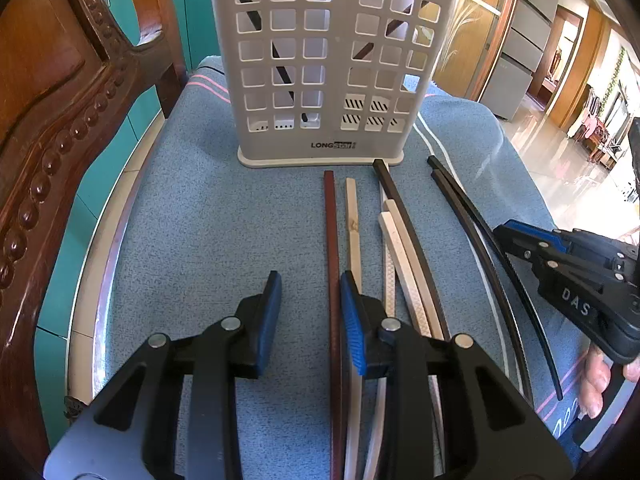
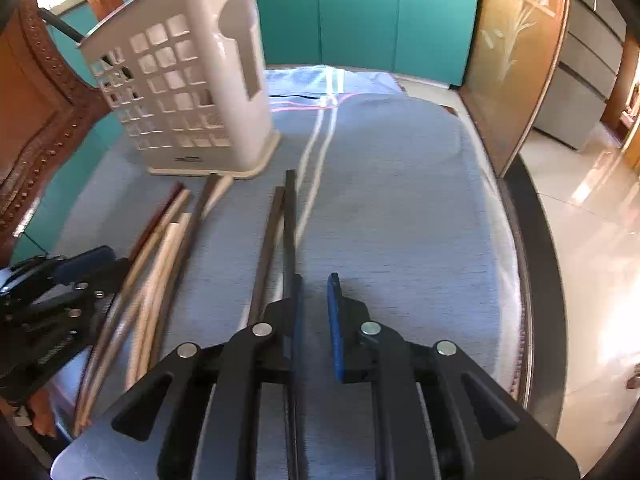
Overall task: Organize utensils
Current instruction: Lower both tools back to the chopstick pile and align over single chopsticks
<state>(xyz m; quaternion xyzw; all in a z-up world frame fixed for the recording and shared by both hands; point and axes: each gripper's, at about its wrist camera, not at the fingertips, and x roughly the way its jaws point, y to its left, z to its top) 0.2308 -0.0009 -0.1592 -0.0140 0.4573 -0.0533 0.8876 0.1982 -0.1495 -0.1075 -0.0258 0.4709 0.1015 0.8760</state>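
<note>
On the blue cloth [image 1: 192,208], at the far side, stands a white basket [image 1: 328,60] with dark chopsticks already inside. Near it lie loose chopsticks side by side: 1 reddish chopstick [image 1: 331,248], pale chopsticks [image 1: 402,264] to its right, and 2 black chopsticks [image 2: 276,232] further right. The left gripper [image 1: 310,300] is partly open and holds nothing; the reddish chopstick lies between its jaws, apart from both pads. The right gripper [image 2: 316,300] has a narrow gap and holds nothing; the black chopsticks pass just left of its left finger.
</note>
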